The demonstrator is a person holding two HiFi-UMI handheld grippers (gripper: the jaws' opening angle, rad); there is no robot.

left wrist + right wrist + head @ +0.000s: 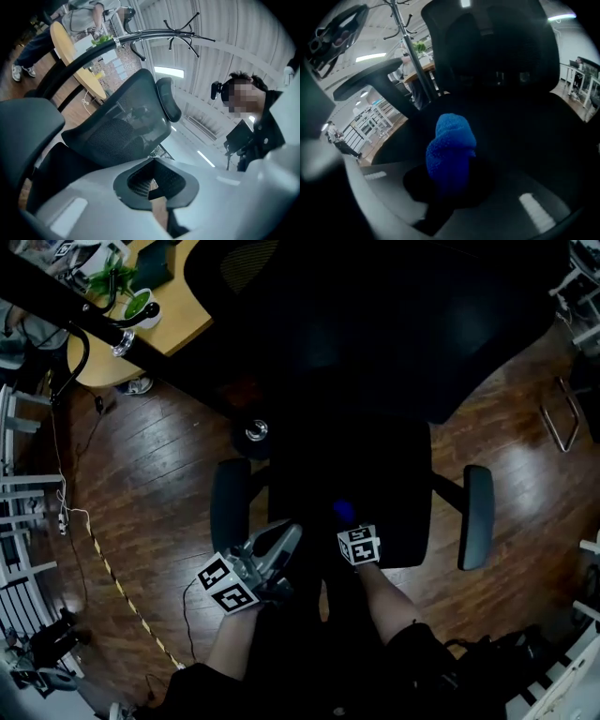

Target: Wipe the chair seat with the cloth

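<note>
We hold the cloth (450, 150) in the right gripper (349, 526). In the right gripper view its 2 jaws are clamped on the lower part of the blue wad, and the rounded top pokes out ahead of them. The left gripper (281, 540) has its jaws drawn together with nothing between them. Only a thin slit shows where the pads meet.

What matters for the next move is where the seat (394, 493) lies from the cloth. From the head view the cloth sits at the near edge of the seat, a little left of its middle. Almost all the black surface therefore stretches away from it, far toward the backrest (394, 324) and right toward the right armrest (477, 515). The right gripper points along that near-to-far line, so we judge that a push straight ahead would carry the cloth across the seat. The seat's width runs left to right between the 2 armrests.

We cannot tell whether the cloth is pressed on the seat or just above it, because both are dark there. The left gripper is at the near left corner, just beside the left armrest (230, 502), and tilted up at the backrest. The right gripper is the one placed to wipe
</note>
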